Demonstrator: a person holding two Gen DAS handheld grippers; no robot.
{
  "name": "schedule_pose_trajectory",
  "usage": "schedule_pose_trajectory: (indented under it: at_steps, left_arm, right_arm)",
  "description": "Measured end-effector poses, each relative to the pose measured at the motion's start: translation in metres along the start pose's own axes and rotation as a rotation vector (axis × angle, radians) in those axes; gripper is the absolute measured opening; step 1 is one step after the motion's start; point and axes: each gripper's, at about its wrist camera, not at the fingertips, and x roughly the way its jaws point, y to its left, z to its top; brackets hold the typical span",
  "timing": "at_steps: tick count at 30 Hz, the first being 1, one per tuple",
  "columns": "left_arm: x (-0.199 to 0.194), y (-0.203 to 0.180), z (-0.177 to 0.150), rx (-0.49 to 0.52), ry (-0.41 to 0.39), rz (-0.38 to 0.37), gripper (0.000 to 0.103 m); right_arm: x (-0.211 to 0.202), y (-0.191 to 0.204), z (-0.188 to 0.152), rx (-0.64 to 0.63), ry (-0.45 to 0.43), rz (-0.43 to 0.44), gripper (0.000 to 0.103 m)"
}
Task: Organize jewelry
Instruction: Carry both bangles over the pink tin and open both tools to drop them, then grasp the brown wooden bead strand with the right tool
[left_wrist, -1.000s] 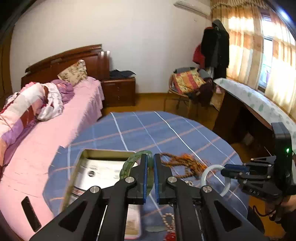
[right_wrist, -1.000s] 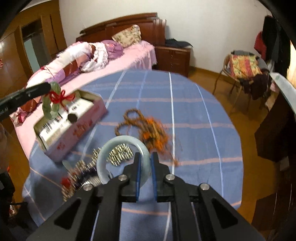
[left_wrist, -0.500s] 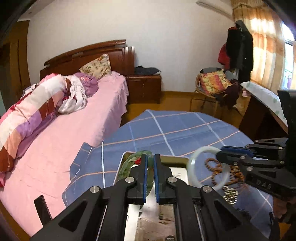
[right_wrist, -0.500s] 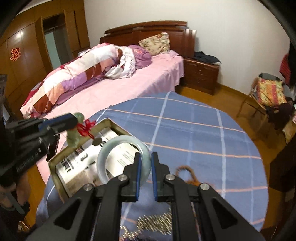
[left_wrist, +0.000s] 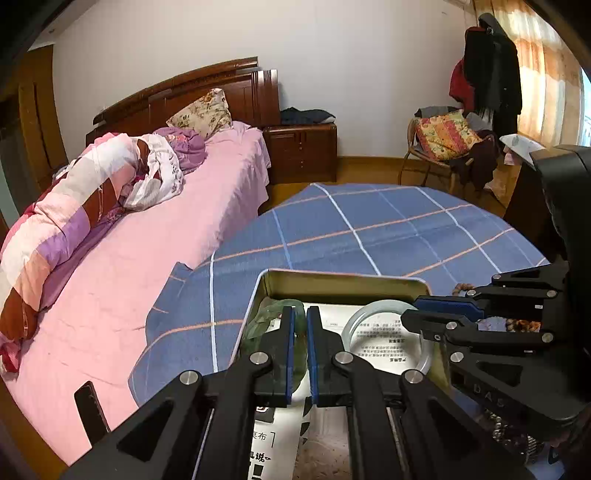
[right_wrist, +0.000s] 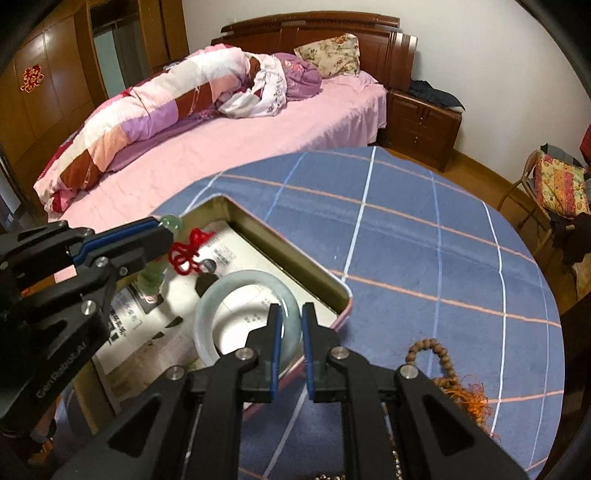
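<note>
Right wrist view: both bangles are held over the open tin, so the placing step is in hand.

The right gripper (right_wrist: 290, 332) is closed to a narrow gap on the rim of the pale bangle (right_wrist: 221, 295), which hangs above the paper lining inside the tin (right_wrist: 314, 271). The left gripper (left_wrist: 298, 332) is likewise nearly closed, pinching the green bangle (left_wrist: 266, 314) with its red knotted cord (right_wrist: 186, 253) over the tin's far-left corner. Whether either bangle touches the lining cannot be told. The next move appears to call for lowering each bangle onto the lining, side by side and clear of each other, then parting the fingers. The brown bead string (right_wrist: 439, 354) lies on the blue checked cloth (right_wrist: 424, 229) just beside the tin, not yet stowed.
</note>
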Motion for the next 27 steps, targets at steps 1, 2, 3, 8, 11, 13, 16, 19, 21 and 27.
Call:
schedule_pose_trajectory:
  at_steps: [1,2,3,8,11,13,16,19,21,27]
  left_arm:
    - [0.003,0.002,0.000,-0.003,0.007,-0.002,0.005]
    - [0.006,0.003,0.000,-0.007,0.015,-0.001,0.005]
    - [0.008,0.003,-0.002,-0.008,0.021,0.002,0.006]
    - [0.016,0.005,-0.005,-0.021,0.065,0.005,0.012]
    - [0.009,0.004,-0.005,-0.033,0.062,0.019,0.030]
    - [-0.004,0.003,-0.004,-0.040,0.035,0.025,0.059]
    - [-0.024,-0.001,-0.004,-0.038,-0.029,0.022,0.071]
    - [-0.035,-0.008,-0.006,-0.051,-0.038,0.011,0.071]
    - [-0.039,-0.016,-0.008,-0.051,-0.041,0.005,0.071]
    - [-0.042,-0.053,-0.015,-0.023,-0.029,-0.005,0.071]
  right_arm:
    - [0.001,0.000,-0.001,0.000,0.002,0.002,0.013]
    - [0.001,-0.001,-0.001,0.007,0.003,0.005,0.014]
    - [0.001,-0.002,-0.001,0.012,0.004,0.008,0.014]
    - [-0.004,-0.008,-0.002,0.044,-0.011,0.045,0.023]
    - [-0.016,-0.012,-0.005,0.061,-0.049,0.073,0.047]
    - [-0.026,-0.013,-0.007,0.064,-0.067,0.069,0.054]
    - [-0.049,-0.028,-0.021,0.084,-0.101,0.067,0.058]
    - [-0.068,-0.058,-0.038,0.140,-0.116,0.036,0.060]
    - [-0.078,-0.080,-0.050,0.184,-0.122,0.001,0.060]
    - [-0.095,-0.134,-0.087,0.302,-0.098,-0.100,0.061]
